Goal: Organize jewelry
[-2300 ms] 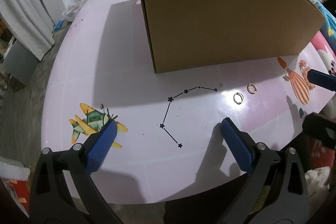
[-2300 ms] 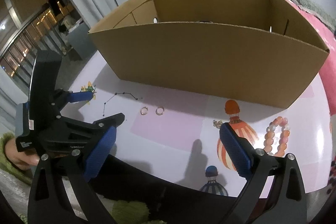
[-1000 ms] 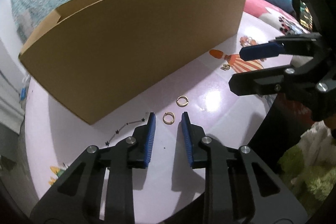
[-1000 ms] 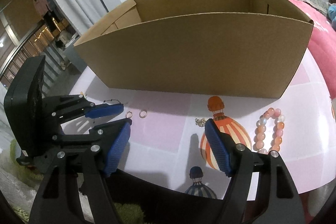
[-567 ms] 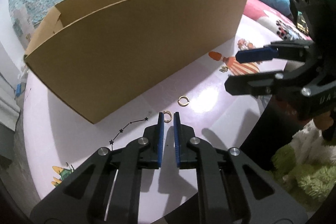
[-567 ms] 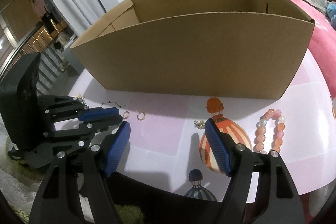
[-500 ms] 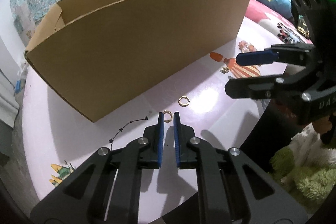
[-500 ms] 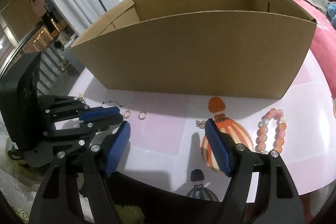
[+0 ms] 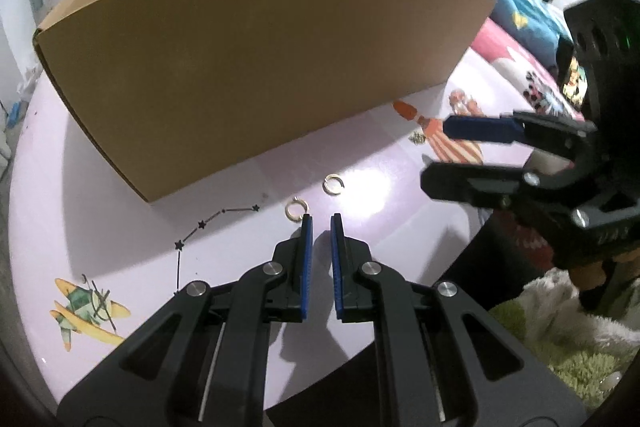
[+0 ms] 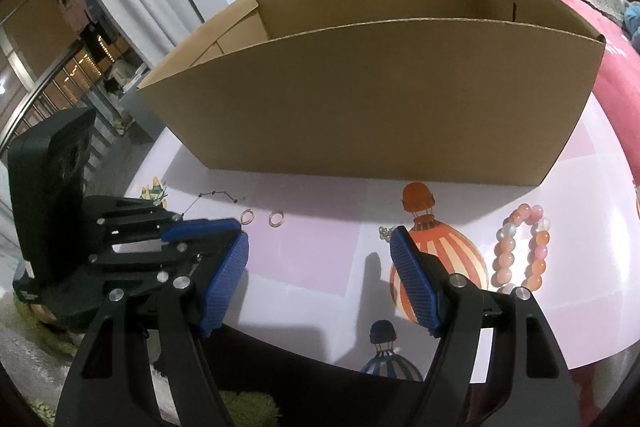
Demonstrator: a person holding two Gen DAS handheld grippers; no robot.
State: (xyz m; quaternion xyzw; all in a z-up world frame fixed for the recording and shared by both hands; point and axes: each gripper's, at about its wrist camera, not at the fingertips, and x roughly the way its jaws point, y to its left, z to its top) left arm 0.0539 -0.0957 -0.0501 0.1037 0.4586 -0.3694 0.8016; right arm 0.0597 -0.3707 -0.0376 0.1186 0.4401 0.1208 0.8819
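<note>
Two gold hoop earrings [image 9: 296, 207] lie on the bench at 12 o'clock; left tongs [image 9: 319, 220], nearly clenched, have slipped off empty. Right tongs [image 10: 320, 247] released.

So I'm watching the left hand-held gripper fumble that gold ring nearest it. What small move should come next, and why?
Probably shift the left hand-held gripper slightly to its left and forward. Its nearly closed jaws hold nothing, and the nearer gold ring lies flat on the table just outside the left fingertip, not between the pads. Then it could close on the ring.
</note>
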